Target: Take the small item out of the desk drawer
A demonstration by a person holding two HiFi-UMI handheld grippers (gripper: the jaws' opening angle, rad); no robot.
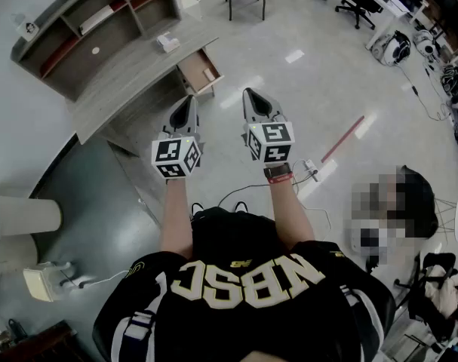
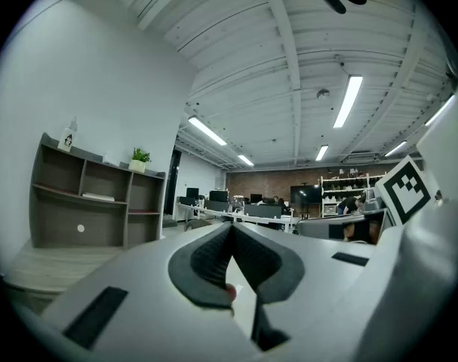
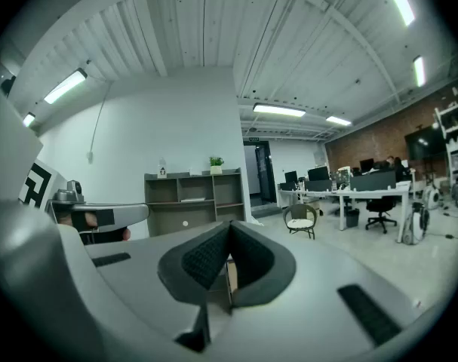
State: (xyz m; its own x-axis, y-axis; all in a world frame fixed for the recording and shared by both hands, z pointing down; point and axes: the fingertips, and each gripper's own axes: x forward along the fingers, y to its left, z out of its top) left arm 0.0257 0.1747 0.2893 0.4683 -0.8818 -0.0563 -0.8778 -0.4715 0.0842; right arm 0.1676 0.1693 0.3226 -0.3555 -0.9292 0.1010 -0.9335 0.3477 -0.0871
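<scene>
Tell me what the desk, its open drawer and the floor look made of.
Desk: likely matte grey wood-grain laminate; faint streaked grain shows. Drawer: tan inside, probably raw board or wood. Floor: glossy pale grey, perhaps polished concrete or epoxy; ceiling lights reflect in it.

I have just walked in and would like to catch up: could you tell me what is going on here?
A person stands back from the desk, holding a two-jaw gripper in each hand. The left gripper and the right gripper are both raised in front of the person, jaws together with nothing between them. The desk drawer stands open, and a small pale item lies inside it, untouched. The item has not yet been taken out.
</scene>
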